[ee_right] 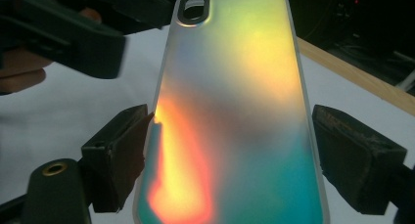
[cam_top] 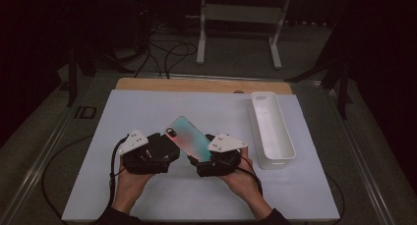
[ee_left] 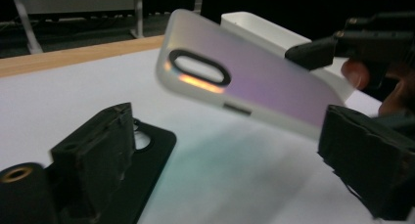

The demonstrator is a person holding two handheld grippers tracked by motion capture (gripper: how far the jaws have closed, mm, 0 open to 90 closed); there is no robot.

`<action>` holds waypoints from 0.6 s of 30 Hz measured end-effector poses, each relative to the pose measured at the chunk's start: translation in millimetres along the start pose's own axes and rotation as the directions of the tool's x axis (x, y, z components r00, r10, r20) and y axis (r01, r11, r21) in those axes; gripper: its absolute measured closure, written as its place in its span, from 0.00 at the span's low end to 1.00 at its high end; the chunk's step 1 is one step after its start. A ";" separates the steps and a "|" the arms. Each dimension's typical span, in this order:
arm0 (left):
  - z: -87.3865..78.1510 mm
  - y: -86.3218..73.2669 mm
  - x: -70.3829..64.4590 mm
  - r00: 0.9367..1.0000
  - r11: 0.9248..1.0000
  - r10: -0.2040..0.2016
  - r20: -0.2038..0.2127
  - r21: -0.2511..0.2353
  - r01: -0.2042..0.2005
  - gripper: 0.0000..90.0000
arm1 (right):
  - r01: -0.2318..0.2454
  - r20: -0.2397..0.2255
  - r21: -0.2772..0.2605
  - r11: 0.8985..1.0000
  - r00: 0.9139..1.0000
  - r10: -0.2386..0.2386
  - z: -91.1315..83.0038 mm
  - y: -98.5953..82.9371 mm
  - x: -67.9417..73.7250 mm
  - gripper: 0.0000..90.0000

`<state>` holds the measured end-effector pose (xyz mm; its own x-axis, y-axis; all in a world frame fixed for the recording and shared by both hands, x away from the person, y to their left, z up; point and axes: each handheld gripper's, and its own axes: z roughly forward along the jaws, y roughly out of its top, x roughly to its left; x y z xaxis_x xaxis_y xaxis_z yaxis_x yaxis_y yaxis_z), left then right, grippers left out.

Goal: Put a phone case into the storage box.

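The right gripper holds the shimmering phone case by its edges above the bench. The left gripper stands wide open over a black phone. Fitting them together looks undone.

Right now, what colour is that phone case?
Iridescent: the case shifts orange, yellow, teal. Right gripper view shows it best.

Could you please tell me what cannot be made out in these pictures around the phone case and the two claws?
- Lower end of the phone case: cut off by the bottom edge of the right gripper view; in the high view the right claw covers it.
- Black case on the table: mostly hidden behind the left claw's near jaw in the left gripper view.
- Inside of the white tray: too dim in the high view to tell what it holds.
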<state>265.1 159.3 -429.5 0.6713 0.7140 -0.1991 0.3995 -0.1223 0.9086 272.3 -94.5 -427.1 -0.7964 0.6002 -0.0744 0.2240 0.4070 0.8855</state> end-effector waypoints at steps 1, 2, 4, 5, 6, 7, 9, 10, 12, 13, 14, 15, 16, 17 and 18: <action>1.6 1.6 -1.5 1.000 1.000 -0.010 0.004 -0.004 0.010 0.14 | 0.005 0.001 -0.008 1.000 1.000 -0.005 1.0 0.1 3.0 0.18; 1.6 1.6 -1.5 1.000 1.000 -0.010 0.004 -0.004 0.010 0.17 | 0.005 0.001 -0.008 1.000 1.000 -0.005 1.0 0.1 3.0 0.18; 3.4 3.0 -3.2 1.000 1.000 -0.018 0.009 -0.006 0.018 0.18 | 0.007 -0.001 -0.025 1.000 1.000 -0.007 1.7 0.5 5.0 0.18; 4.8 4.2 -4.7 1.000 1.000 -0.024 0.014 -0.009 0.024 0.19 | 0.010 0.004 -0.037 0.999 1.000 -0.010 1.9 1.0 7.0 0.18; 4.8 4.2 -4.7 1.000 1.000 -0.024 0.014 -0.009 0.024 0.21 | 0.010 0.004 -0.037 0.999 1.000 -0.010 1.9 1.0 7.0 0.18; 6.0 5.2 -6.2 0.999 0.999 -0.033 0.025 -0.015 0.033 0.24 | 0.007 0.004 -0.052 0.999 1.000 -0.007 2.2 1.4 8.1 0.18; 6.9 5.5 -7.1 0.999 0.999 -0.038 0.033 -0.015 0.039 0.36 | 0.004 0.005 -0.071 0.997 1.000 -0.004 1.8 1.6 9.2 0.18; 7.4 6.1 -7.3 0.998 0.999 -0.047 0.052 -0.014 0.047 0.36 | 0.004 0.005 -0.071 0.997 1.000 -0.004 1.8 1.6 9.2 0.18; 8.0 7.0 -9.4 0.996 0.998 -0.049 0.078 -0.027 0.051 0.49 | -0.002 0.026 -0.093 0.996 1.000 0.004 2.4 1.1 10.5 0.18; 8.9 8.3 -11.4 0.994 0.998 -0.051 0.094 -0.032 0.054 0.53 | -0.001 0.032 -0.097 0.995 0.999 0.004 2.8 0.8 10.3 0.18; 8.9 8.3 -11.4 0.994 0.998 -0.051 0.094 -0.032 0.054 0.58 | -0.001 0.032 -0.097 0.995 0.999 0.004 2.8 0.8 10.3 0.18; 10.4 9.3 -12.7 0.992 0.998 -0.053 0.113 -0.032 0.057 0.62 | -0.013 0.039 -0.107 0.994 0.999 0.017 4.4 0.4 10.5 0.18; 10.4 9.3 -12.7 0.992 0.998 -0.053 0.113 -0.032 0.057 0.65 | -0.013 0.039 -0.107 0.994 0.999 0.017 4.4 0.4 10.5 0.18; 13.0 9.8 -14.3 0.990 0.998 -0.054 0.133 -0.028 0.058 0.68 | -0.021 0.046 -0.117 0.993 0.999 0.027 6.0 0.4 11.4 0.18; 13.0 9.8 -14.3 0.990 0.998 -0.054 0.133 -0.028 0.058 0.70 | -0.021 0.046 -0.117 0.993 0.999 0.027 6.0 0.4 11.4 0.18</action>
<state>267.5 139.0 -422.6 0.7259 0.6213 -0.2949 0.4205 -0.0616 0.9052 266.7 -83.4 -430.4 -0.7637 0.6416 -0.0716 0.1738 0.3111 0.9344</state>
